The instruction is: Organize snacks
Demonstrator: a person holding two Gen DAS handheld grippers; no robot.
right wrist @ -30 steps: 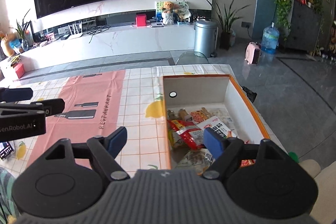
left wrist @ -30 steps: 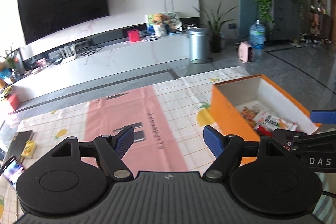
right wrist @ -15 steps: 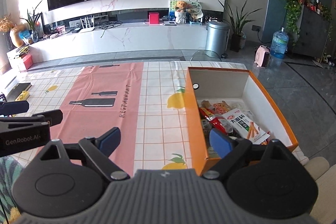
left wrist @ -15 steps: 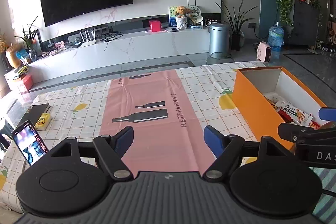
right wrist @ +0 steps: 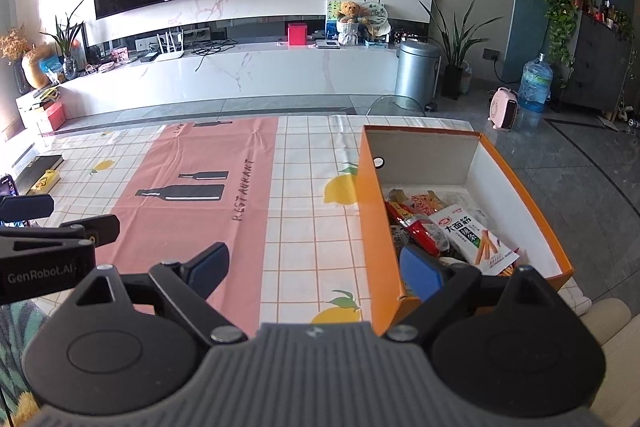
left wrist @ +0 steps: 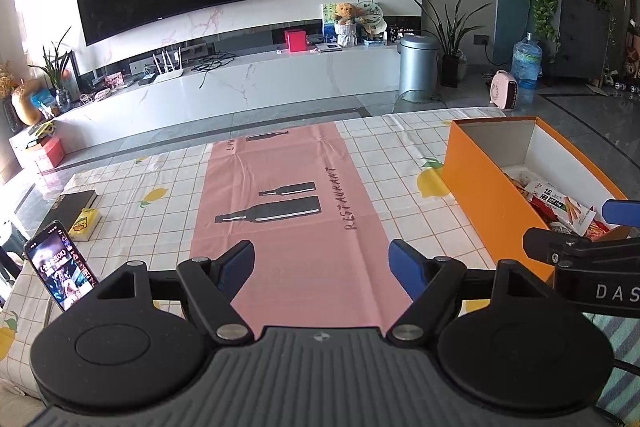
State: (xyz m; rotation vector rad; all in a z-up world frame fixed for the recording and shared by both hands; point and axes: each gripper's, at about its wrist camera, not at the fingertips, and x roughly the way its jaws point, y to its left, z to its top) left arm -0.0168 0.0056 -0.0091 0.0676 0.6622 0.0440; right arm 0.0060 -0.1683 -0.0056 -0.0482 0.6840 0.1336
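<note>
**Both tools open and empty beside the snack box**

The left tool stands wide open above the pink runner on the table. Nothing is between its blue pads and they touch nothing.

The right tool is also wide open; its jaws have just been opening further, and nothing is between them. Its left pad is above the checked cloth, and its right pad is in front of the near end of the orange box. If this pad touches the packets, I cannot tell.

The orange box stands at 3 o'clock on the table in the left wrist view, open at the top. The snacks lie inside it, at the near end. The top packet is white with a green field and large Chinese characters.

The runner carries black bottle shapes and the word "RESTAURANT". The left tool's side reads "GenRobot.AI"; the right tool's side shows "DAS", cut by the frame edge. At 9 o'clock a phone stands with a lit screen, near a dark book.
</note>
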